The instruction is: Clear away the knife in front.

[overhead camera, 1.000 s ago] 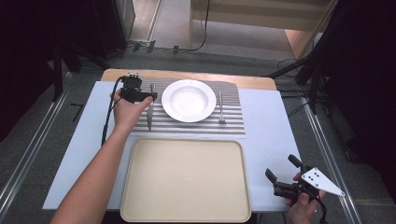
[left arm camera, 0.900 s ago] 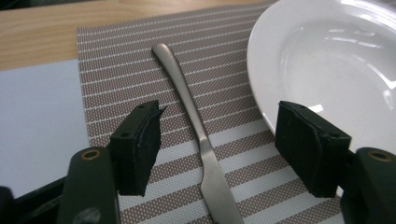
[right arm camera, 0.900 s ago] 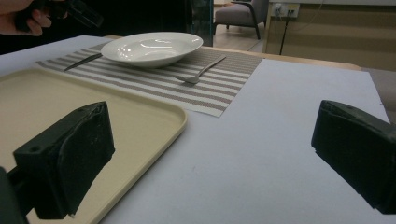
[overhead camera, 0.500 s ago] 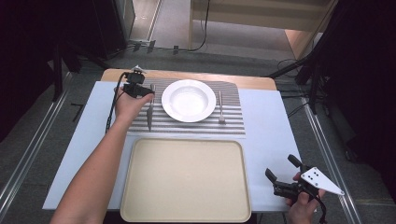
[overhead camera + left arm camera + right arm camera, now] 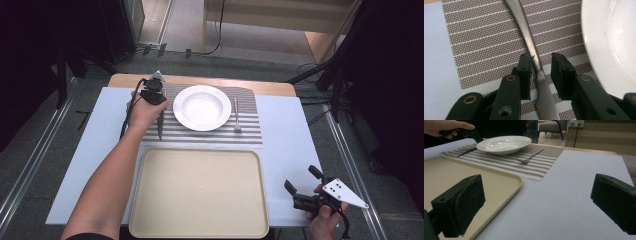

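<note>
Knife (image 5: 531,47): lies on striped placemat (image 5: 481,40), left of white plate (image 5: 614,40); my left tool (image 5: 541,66) straddles its handle, jaws just closing, pads not yet pressing. Right tool (image 5: 536,202) waits open, near right. Tray (image 5: 200,195) bare; lifting and loading, I judge, remain.

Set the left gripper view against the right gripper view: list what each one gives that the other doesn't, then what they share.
Left gripper view, not the right: a close look at the left gripper, whose jaws have just been closing and straddle the silver metal knife, one pad still short of it. Right gripper view, not the left: the silver metal fork, the beige plastic tray and the right gripper, jaws wide apart. Shared: the round white ceramic plate, the brown-and-white striped placemat and the knife.
</note>
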Tool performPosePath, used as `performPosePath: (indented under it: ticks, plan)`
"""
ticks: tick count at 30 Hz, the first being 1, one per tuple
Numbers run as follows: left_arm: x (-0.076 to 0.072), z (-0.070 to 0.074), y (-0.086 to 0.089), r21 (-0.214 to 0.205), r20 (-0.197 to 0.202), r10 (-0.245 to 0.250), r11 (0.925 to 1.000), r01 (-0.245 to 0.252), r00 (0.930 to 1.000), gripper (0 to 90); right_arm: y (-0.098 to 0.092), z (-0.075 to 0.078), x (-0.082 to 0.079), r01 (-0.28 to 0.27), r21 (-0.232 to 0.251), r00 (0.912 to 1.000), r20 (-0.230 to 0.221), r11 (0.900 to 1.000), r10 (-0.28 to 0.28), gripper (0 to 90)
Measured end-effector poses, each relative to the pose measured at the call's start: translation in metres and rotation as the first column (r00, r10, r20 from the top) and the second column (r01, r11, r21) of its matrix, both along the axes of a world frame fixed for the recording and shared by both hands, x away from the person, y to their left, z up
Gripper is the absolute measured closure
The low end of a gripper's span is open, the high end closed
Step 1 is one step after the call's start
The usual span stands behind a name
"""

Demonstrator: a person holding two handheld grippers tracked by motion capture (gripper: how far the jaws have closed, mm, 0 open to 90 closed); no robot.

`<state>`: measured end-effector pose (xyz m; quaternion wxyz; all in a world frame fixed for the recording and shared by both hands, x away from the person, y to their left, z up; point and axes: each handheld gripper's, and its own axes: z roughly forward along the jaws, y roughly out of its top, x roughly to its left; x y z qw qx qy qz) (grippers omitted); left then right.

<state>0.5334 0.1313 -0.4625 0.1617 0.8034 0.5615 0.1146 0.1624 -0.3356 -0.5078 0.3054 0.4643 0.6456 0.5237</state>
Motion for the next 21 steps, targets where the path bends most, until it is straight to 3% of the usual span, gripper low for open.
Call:
performPosePath:
  ticks: [3,13,15,16,20,21]
  plan:
    - [0.002,-0.003,-0.002,0.032,-0.008,-0.003,0.9995,0.003,1.0,72.6,0.0,0.0,0.0,-0.001,0.004,1.0,-0.003,1.0,0.001,0.0]
    - [0.007,-0.009,0.0,0.002,-0.044,0.017,0.9998,-0.017,0.9989,75.0,0.0,-0.001,0.001,-0.002,0.005,1.0,-0.006,1.0,0.002,0.0]
    - [0.007,-0.008,-0.001,0.015,-0.056,0.037,0.9992,-0.036,0.9978,76.9,0.0,-0.001,0.001,-0.003,0.006,1.0,-0.007,1.0,0.003,0.0]
    - [0.007,-0.007,0.0,0.046,-0.058,0.045,0.998,-0.042,0.9973,78.1,0.0,-0.001,0.002,-0.003,0.003,1.0,-0.009,1.0,0.003,0.0]
    - [0.007,-0.005,0.007,0.036,-0.092,0.052,0.9982,-0.049,0.9944,79.2,0.0,-0.002,0.002,-0.005,-0.001,1.0,-0.009,1.0,0.005,0.0]
    - [0.007,-0.004,0.011,0.037,-0.121,0.05,0.9982,-0.046,0.9913,79.3,0.0,-0.002,0.003,-0.005,-0.001,0.9999,-0.01,1.0,0.005,0.0]
